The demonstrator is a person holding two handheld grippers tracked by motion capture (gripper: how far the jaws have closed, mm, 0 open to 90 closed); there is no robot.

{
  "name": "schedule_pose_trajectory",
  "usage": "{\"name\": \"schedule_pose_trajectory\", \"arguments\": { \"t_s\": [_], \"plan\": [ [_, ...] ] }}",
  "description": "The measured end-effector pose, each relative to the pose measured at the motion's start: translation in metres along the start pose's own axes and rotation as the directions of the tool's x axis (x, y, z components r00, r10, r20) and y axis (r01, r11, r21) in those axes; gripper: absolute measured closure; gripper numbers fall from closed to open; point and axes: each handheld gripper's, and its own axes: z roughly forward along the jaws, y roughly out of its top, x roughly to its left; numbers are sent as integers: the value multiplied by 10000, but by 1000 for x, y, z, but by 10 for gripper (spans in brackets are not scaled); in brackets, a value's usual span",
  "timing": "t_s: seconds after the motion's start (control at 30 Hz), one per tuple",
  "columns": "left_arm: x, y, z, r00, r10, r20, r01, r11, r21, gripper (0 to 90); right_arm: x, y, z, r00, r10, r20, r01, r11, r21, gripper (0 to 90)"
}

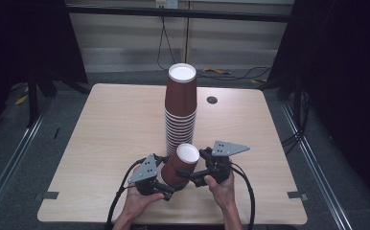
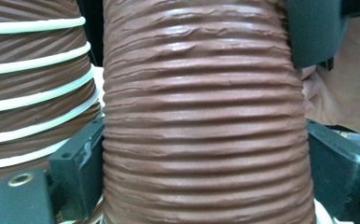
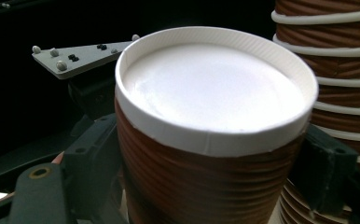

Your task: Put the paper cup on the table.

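A single brown ribbed paper cup [image 1: 179,165] is held upside down and tilted above the table's near edge, its white base [image 3: 215,88] facing up. My left gripper [image 1: 169,184] is shut on its lower part, and in the left gripper view the cup's wall [image 2: 206,116] sits between both jaws. My right gripper [image 1: 189,173] is shut on the same cup from the other side, just under its white rim. A tall stack of the same cups [image 1: 180,108] stands upside down right behind the held cup, close to it.
The light wooden table [image 1: 111,139] has a small dark hole [image 1: 212,100] behind the stack. Both hands [image 1: 224,189] come in at the near edge. Cables trail on the floor beyond the table, and dark curtains stand on both sides.
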Motion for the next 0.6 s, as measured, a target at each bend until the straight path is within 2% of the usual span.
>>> {"name": "schedule_pose_trajectory", "arguments": {
  "t_s": [0.3,0.33,0.6],
  "plan": [
    [2,1,-2,10000,86,47,-87,9996,262,129,-3,-1,1,9999,140,-31,-140,9999,-14,139],
    [2,0,-3,10000,33,9,-34,9998,174,129,-3,-1,0,9999,141,4,-141,9999,-7,139],
    [9,-1,-7,9998,-192,23,190,9984,526,130,-6,-2,-5,9998,200,7,-199,9998,-92,133]
  ]
}}
